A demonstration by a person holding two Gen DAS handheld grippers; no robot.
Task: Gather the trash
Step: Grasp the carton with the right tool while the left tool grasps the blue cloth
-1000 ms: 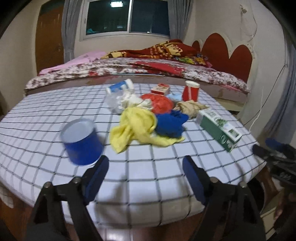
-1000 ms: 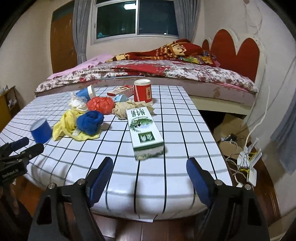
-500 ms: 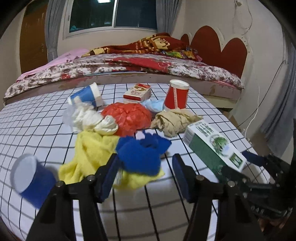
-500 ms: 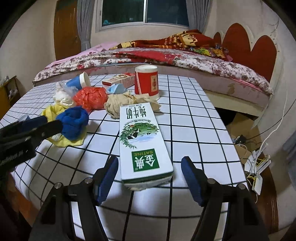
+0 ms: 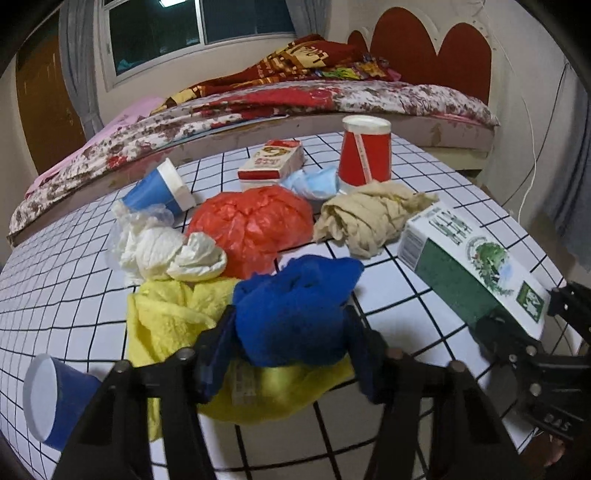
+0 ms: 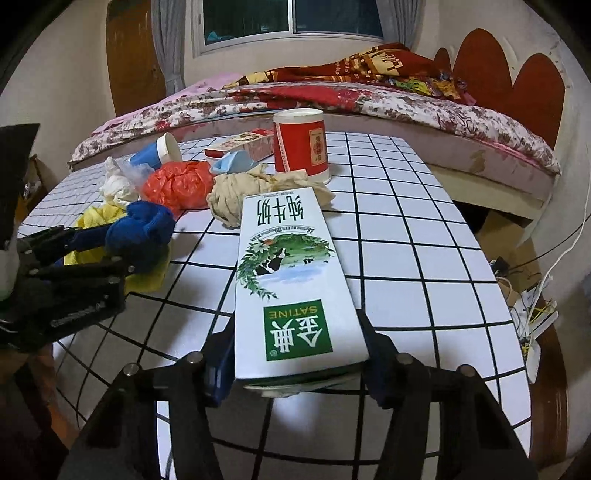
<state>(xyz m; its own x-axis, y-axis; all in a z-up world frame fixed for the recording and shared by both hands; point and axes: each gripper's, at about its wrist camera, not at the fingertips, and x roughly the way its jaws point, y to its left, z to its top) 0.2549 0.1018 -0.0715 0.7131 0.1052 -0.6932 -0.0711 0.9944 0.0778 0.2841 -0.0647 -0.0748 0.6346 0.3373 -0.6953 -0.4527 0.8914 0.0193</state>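
- Left gripper (image 5: 291, 339): jaws have just been closing and now pinch the blue cloth (image 5: 295, 306), which lies on the yellow cloth (image 5: 173, 317).
- Right gripper (image 6: 295, 362): jaws have just been closing and now clamp the milk carton (image 6: 291, 280), right of the yellow cloth on the table (image 6: 424, 258).

Both wrist cameras look down-forward along their claws, close over the table (image 5: 424, 284) — sharing its trash pile, bed (image 6: 424, 103) behind.

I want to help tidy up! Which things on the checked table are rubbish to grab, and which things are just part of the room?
Rubbish:
blue cloth wad, between the left gripper fingers
milk carton, between the right gripper fingers
red bag
white tissue
red cup

Just the room:
bed
window
cables
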